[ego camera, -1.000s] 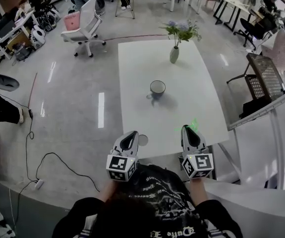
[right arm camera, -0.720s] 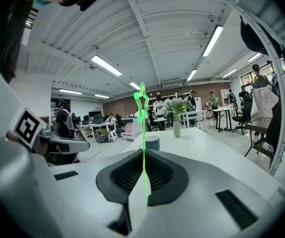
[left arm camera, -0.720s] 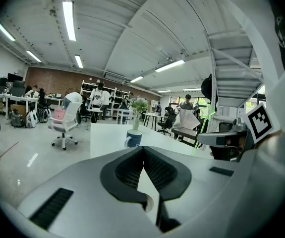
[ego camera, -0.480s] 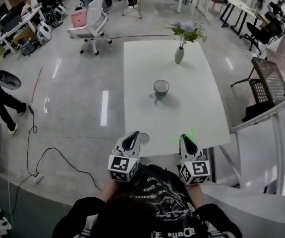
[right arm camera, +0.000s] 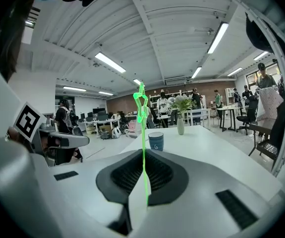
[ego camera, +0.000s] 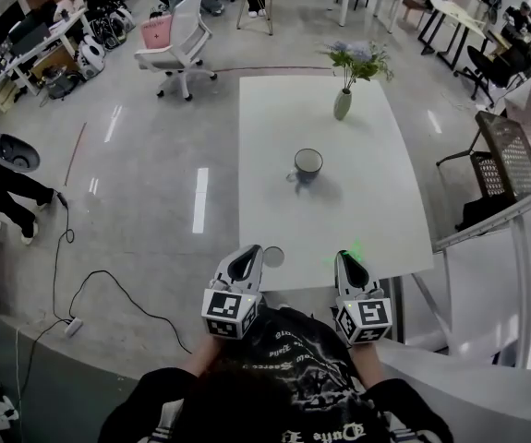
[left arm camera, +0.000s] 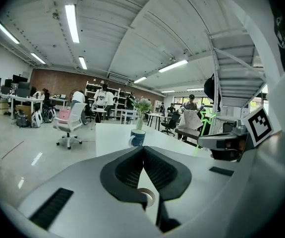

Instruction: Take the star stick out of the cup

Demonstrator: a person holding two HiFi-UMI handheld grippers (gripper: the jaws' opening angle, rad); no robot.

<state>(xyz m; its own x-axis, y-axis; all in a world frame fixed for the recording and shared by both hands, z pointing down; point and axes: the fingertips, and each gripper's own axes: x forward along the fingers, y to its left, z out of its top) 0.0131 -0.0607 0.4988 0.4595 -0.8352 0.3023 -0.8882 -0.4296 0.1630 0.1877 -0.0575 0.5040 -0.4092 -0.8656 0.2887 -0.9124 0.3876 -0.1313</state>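
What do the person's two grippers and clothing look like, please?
Both the left gripper and right gripper are pale grey shells with black ribbed pads. Each carries a white cube printed with black square markers. The person wears a black top with pale lettering.

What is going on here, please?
A person holds a gripper in each hand at the near edge of a white table. The right gripper is shut on a green star stick, held upright and out of the blue cup farther along the table. The left gripper is shut and empty.
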